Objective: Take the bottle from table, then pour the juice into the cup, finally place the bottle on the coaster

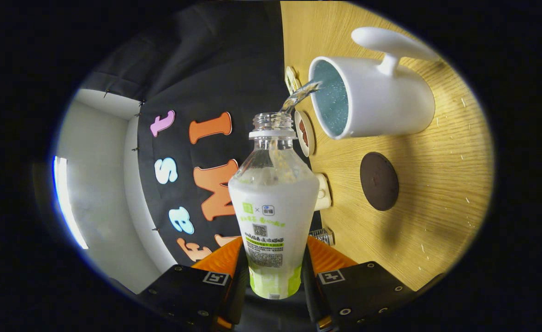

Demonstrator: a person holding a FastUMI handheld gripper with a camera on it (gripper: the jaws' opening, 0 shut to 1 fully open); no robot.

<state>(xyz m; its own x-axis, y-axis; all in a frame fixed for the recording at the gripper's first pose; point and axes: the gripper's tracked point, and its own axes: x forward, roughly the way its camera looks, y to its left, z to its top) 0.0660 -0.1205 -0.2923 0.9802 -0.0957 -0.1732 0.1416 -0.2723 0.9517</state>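
Observation:
My gripper [274,263] is shut on a clear plastic bottle [273,193] with a white and green label, both fingers pressing its lower body. The view is rolled sideways, so the bottle is tipped over with its uncapped neck beyond the fingers. A thin stream of clear liquid [298,97] runs from the mouth into a white cup [372,99] with a blue-green inside and a white handle. The cup stands on the wooden table [437,184]. A dark round coaster [379,181] lies on the table beside the cup, nearer to me.
Small items stand along the table's far edge by the booth wall: a little round dish [305,133] near the cup's rim, a small label-like piece [292,79], a cream block [324,191] and a small metal thing [325,236]. A pale wall [95,184] lies beyond.

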